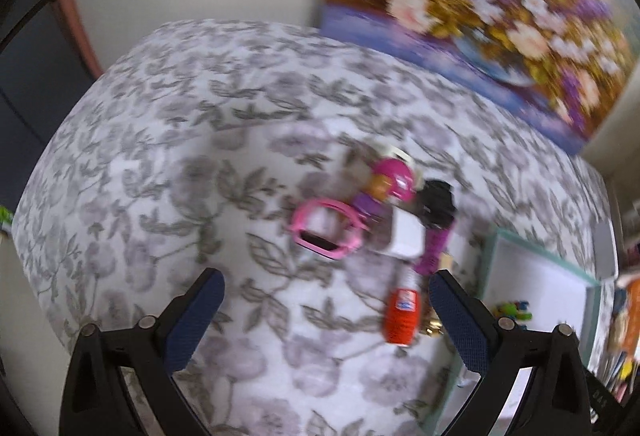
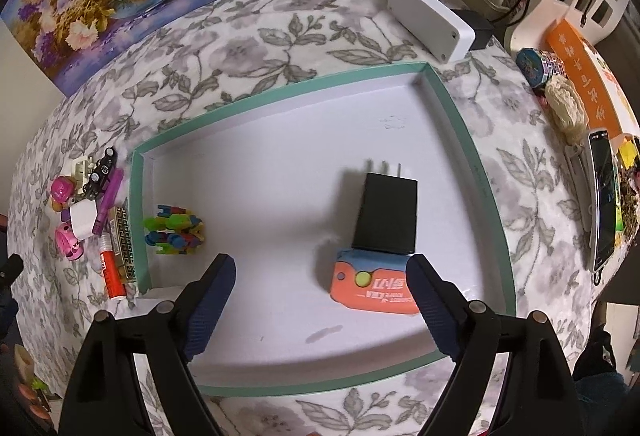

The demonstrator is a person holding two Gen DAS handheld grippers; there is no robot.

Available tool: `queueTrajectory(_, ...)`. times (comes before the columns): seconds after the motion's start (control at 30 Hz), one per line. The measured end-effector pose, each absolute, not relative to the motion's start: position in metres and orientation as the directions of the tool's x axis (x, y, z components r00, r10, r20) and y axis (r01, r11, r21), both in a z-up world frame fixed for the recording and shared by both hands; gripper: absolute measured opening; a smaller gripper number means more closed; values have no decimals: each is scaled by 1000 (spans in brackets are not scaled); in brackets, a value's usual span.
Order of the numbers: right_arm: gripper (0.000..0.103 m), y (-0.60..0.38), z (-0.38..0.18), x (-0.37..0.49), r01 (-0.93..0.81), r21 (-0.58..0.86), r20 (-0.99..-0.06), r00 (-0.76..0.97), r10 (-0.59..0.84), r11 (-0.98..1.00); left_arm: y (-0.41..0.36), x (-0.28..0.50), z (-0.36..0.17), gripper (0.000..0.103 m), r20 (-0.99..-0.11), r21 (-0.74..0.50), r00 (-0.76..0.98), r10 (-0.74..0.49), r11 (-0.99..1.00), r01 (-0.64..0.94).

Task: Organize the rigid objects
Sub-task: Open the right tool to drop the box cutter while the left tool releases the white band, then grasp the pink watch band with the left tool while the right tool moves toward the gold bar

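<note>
So right now both my grippers are empty with the jaws spread wide. My right gripper point(image 2: 320, 300) hangs over the teal-rimmed tray point(image 2: 472, 164), where three things are already in: a black plug adapter point(image 2: 386, 216) with its prongs pointing to the far side, an orange utility knife point(image 2: 372, 286) touching the adapter's near end, and a little heap of colourful plastic toys point(image 2: 176, 230) in the near left corner.

What's left is the pile on the flowery tablecloth point(image 1: 168, 164), just outside the tray's left wall. That's my left gripper's point(image 1: 326, 316) side, so I'd say the left hand is the one to go. From its view (pretty blurry) the pile sits ahead and off to the right of the gap between the fingers, not centred. The closest piece is the orange glue bottle point(image 1: 400, 316), just inside the right finger point(image 1: 460, 320). Its long axis runs near to far, roughly along my fingers, white cap toward the far side, so a straight squeeze would close across its narrow width.

Farther out: a pink toy point(image 1: 326, 232), a white charger block point(image 1: 406, 236), a purple marker point(image 1: 434, 248) and a pink-helmeted figure point(image 1: 390, 182), all bunched and touching.

My guess is I need to shift right before dropping, or the right finger lands on the bottle.
</note>
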State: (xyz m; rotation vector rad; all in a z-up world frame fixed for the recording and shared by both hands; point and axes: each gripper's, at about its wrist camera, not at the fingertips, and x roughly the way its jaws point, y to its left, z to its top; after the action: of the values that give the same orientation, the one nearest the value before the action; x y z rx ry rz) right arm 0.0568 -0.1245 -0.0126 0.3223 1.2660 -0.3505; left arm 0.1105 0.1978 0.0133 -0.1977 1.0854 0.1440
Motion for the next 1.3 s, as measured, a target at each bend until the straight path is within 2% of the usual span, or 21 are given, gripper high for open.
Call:
queueTrajectory(0.47, 88, -38, -17, 80, 259, 134, -953, 297, 53, 957, 267, 114, 4, 103, -896, -139, 442, 33, 926, -350)
queueTrajectory(0.83, 88, 26, -36, 98, 128, 135, -960, 261, 98, 982, 272, 129, -26, 103, -927, -153, 374, -24, 935, -319)
queueTrajectory(1.07, 88, 35, -41, 124, 114, 95, -969, 238, 66, 989, 268, 146, -39, 103, -923, -232, 367, -113, 925, -299)
queueTrajectory(1.3, 88, 42, -46, 148, 111, 86, -971, 230, 59, 990, 244, 165, -50, 103, -927, -226, 352, -128, 941, -253)
